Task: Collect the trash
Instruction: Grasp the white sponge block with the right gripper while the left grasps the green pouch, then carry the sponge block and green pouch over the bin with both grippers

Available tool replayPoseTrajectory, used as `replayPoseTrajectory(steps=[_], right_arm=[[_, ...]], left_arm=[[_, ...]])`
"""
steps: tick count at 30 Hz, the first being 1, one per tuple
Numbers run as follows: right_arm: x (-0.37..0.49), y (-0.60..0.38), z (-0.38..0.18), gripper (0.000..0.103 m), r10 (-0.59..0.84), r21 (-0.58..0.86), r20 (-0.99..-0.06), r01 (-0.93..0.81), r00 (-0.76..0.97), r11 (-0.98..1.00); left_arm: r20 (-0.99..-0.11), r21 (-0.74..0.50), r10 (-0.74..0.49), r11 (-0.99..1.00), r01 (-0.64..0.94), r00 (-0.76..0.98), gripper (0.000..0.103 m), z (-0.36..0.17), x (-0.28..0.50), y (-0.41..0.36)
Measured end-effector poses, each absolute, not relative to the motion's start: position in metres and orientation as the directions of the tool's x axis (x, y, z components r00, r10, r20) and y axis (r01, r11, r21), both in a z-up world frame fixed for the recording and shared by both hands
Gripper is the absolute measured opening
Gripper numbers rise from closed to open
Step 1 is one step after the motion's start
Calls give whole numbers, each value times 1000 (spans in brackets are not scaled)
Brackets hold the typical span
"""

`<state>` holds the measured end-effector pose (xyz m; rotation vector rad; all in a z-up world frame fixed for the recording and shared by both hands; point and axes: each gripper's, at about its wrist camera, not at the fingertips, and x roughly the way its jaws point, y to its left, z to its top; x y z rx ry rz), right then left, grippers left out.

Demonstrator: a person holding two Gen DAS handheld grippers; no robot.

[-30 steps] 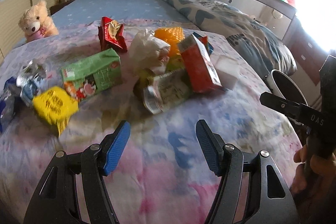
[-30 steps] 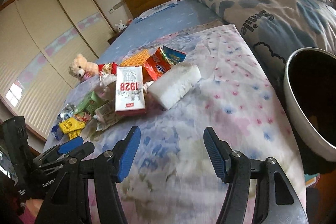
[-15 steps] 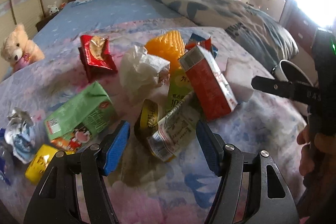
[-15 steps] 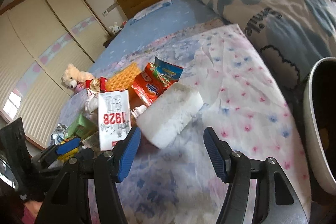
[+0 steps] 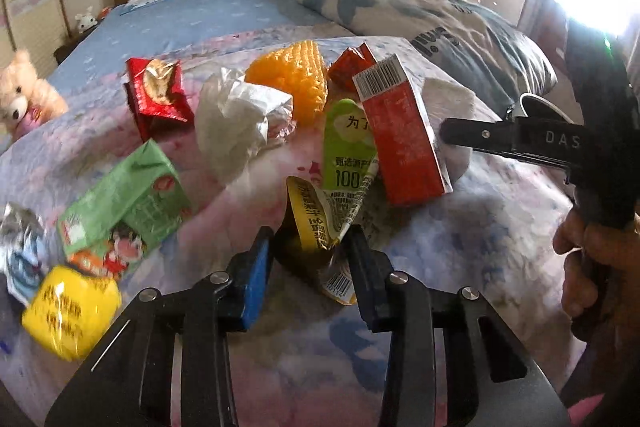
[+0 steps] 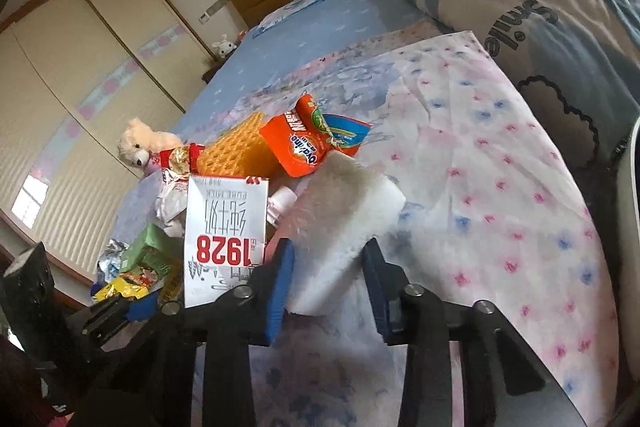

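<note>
Trash lies piled on the flowered sheet (image 5: 460,239). My left gripper (image 5: 310,267) has its jaws closing, and both pads touch a crushed yellow-labelled container (image 5: 316,227). Beyond it stand a red milk carton (image 5: 400,139), a green pouch (image 5: 348,147), a white crumpled bag (image 5: 236,119), orange foam netting (image 5: 296,79), a red wrapper (image 5: 158,95), a green carton (image 5: 124,203) and a yellow packet (image 5: 68,311). My right gripper (image 6: 328,267) is also closing, its pads against a white foam block (image 6: 344,211) beside the milk carton (image 6: 226,235) and an orange packet (image 6: 300,143).
A white-rimmed dark bin (image 6: 634,211) stands past the bed's right edge. A folded quilt (image 5: 400,7) lies at the back right, and a teddy bear (image 5: 20,99) sits at the left. A hand (image 5: 588,247) holds the right gripper's handle.
Both grippers moved forward into the pile and narrowed their jaws. The left one now brackets the yellow-labelled container, and the right one brackets the white foam block.
</note>
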<state>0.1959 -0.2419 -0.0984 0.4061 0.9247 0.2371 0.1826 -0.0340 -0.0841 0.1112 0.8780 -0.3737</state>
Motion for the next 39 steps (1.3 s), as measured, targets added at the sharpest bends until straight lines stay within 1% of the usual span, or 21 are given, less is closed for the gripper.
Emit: replayPoseTrajectory(steps=[6, 8, 12, 14, 19, 26, 39], right_arm=[[171, -258, -86, 30, 349, 435, -707, -11, 615, 900], [162, -265, -83, 30, 348, 438, -701, -10, 623, 899], [146, -277, -78, 29, 347, 454, -690, 6, 635, 891], [137, -283, -75, 29, 342, 454, -687, 12, 642, 891], [116, -298, -69, 29, 327, 456, -678, 28, 658, 890], [90, -327, -61, 29, 292, 454, -673, 68, 680, 888], [53, -374, -49, 29, 225, 440, -664, 129, 713, 889]], left_arm=[[-723, -52, -233, 957, 285, 650, 35, -66, 159, -24], [-701, -71, -232, 963, 258, 674, 35, -58, 150, -18], [-685, -118, -256, 963, 243, 682, 35, -50, 140, -15], [-686, -138, -276, 958, 252, 673, 35, -49, 136, -19], [-682, -144, -314, 943, 300, 660, 35, -48, 125, -42], [-682, -135, -370, 911, 389, 631, 35, -44, 118, -85], [-693, -131, -437, 858, 497, 573, 35, -43, 115, -148]])
